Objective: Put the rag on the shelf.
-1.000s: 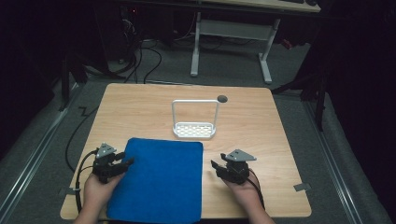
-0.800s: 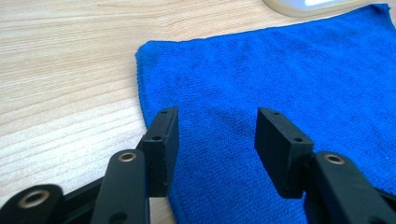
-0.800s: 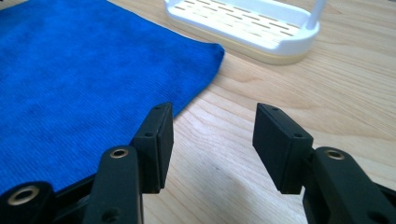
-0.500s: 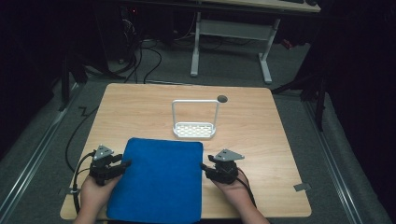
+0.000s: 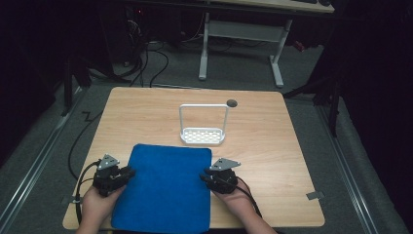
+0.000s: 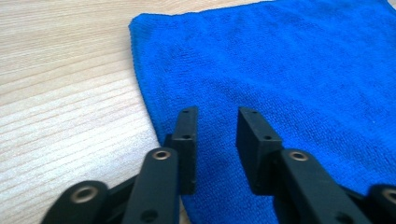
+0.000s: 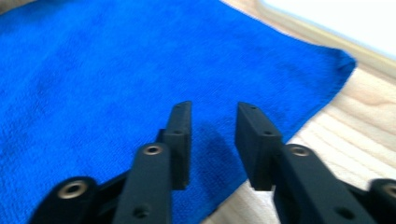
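A blue cloth (image 5: 165, 187) lies flat on the wooden table (image 5: 272, 146), near its front edge. My left gripper (image 5: 127, 174) rests at the cloth's left edge, open, its jaws just over the blue cloth (image 6: 289, 70) with nothing between them. My right gripper (image 5: 204, 178) sits at the cloth's right edge, also open, its jaws above the blue cloth (image 7: 116, 70) near its right border. In both gripper views the gap between the jaws is narrow but free.
A white wire rack (image 5: 203, 126) with a perforated base stands upright behind the cloth, mid-table. A small dark hole (image 5: 232, 103) marks the tabletop behind it. Cables (image 5: 80, 141) hang off the table's left side. A white desk frame (image 5: 238, 34) stands beyond.
My right gripper has moved left from the bare wood onto the cloth's right edge. My left gripper has stayed at the left edge, shifting only slightly.
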